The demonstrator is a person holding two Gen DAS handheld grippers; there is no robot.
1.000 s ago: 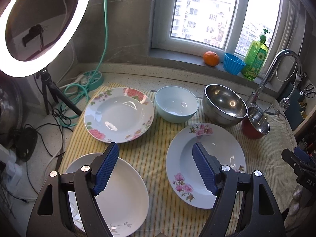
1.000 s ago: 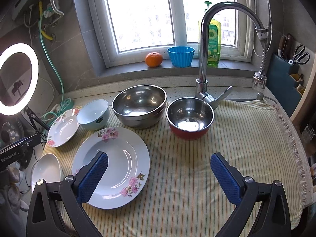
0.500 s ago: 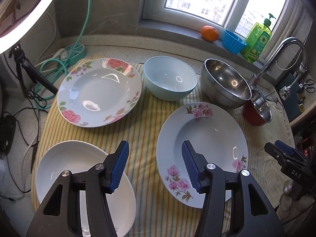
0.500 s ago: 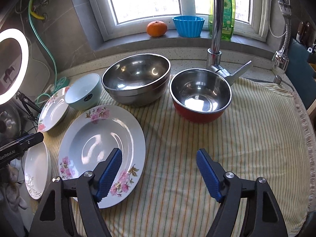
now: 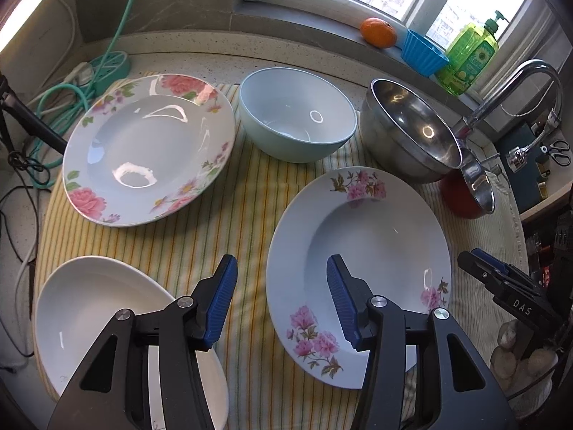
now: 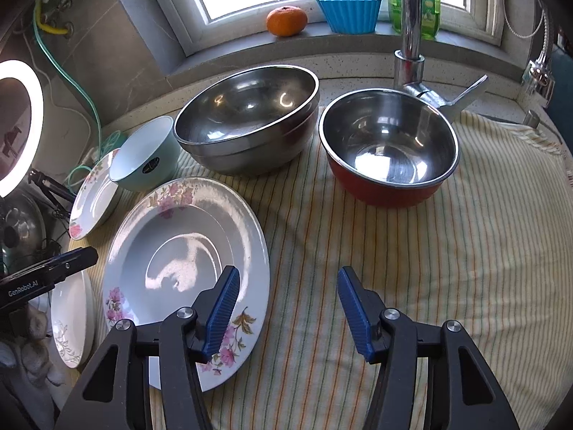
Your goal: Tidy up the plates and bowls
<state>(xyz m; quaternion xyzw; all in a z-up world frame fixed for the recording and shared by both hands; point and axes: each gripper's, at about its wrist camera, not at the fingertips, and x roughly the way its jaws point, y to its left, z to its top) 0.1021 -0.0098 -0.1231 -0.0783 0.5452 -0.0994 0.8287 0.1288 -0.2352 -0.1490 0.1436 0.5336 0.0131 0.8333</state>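
On a striped cloth (image 5: pixel 247 215) lie a pink-flowered plate (image 5: pixel 358 251) (image 6: pixel 186 261), a rose-rimmed plate (image 5: pixel 147 147) (image 6: pixel 95 193) and a plain white plate (image 5: pixel 93 301) (image 6: pixel 71 319). Behind them stand a light blue bowl (image 5: pixel 297 122) (image 6: pixel 147 157), a large steel bowl (image 5: pixel 412 129) (image 6: pixel 247 122) and a red-sided steel bowl (image 5: pixel 469 193) (image 6: pixel 390 143). My left gripper (image 5: pixel 281 297) hovers over the pink-flowered plate's left rim, jaws closing, nothing pressed between them. My right gripper (image 6: pixel 286 304) hovers over that plate's right rim, jaws closing and holding nothing.
A tap (image 6: pixel 412 36) rises behind the red-sided bowl. An orange (image 6: pixel 286 19), a blue cup (image 6: pixel 349 12) and a green soap bottle (image 5: pixel 469 53) stand on the sill. A ring light (image 6: pixel 14 129), its tripod and cables (image 5: pixel 53 107) crowd the left.
Both grippers have sunk and tipped downward toward the pink-flowered plate, and both pairs of jaws have narrowed. No dish has moved.
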